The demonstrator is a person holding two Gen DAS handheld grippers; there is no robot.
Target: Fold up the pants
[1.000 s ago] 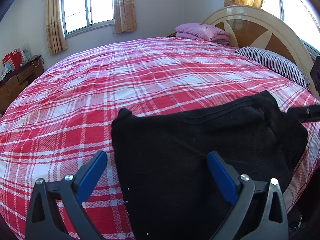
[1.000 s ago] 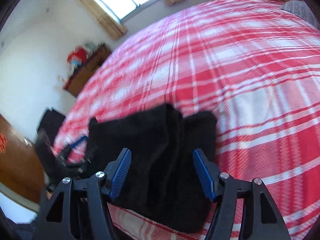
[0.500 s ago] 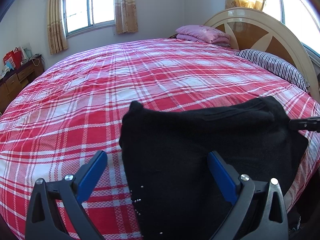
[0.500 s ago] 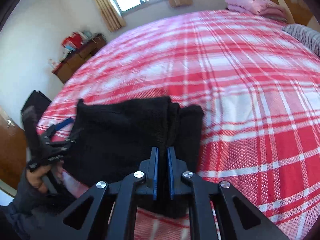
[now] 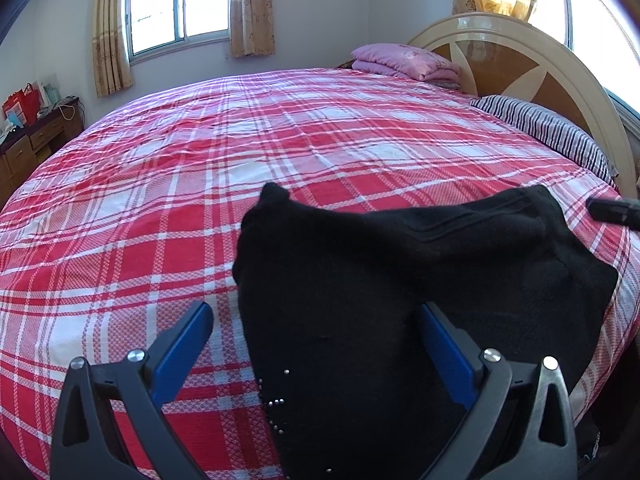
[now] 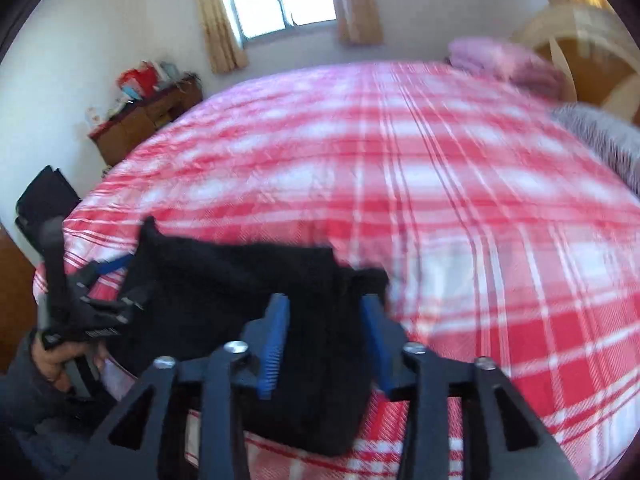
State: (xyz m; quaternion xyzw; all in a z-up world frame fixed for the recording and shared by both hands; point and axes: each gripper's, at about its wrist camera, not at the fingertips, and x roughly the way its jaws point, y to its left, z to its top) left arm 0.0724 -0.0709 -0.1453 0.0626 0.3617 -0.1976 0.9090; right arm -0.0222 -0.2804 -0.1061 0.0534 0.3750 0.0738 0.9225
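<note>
— Black fabric everywhere: where do the pants [image 5: 400, 280] lie?

— Folded into a thick bundle on the red plaid bedspread [image 5: 160, 200], at the near edge of the bed, well apart from the pink folded quilt [image 5: 404, 62] and the striped pillow [image 5: 548, 130] by the headboard [image 5: 520, 52].

— And your left gripper [image 5: 316, 332]?

— Its jaws stand wide, touching nothing; the bundle's left edge runs between my blue pads [image 5: 182, 346], below them.

— Your right gripper [image 6: 326, 340]?

— Its jaws are opening. The bundle's end sits between the blue fingers [image 6: 274, 344]; the blur hides whether they touch it.

— That hand [image 6: 54, 362] at the left of the right view?

— It holds my left gripper beside the pants.
</note>
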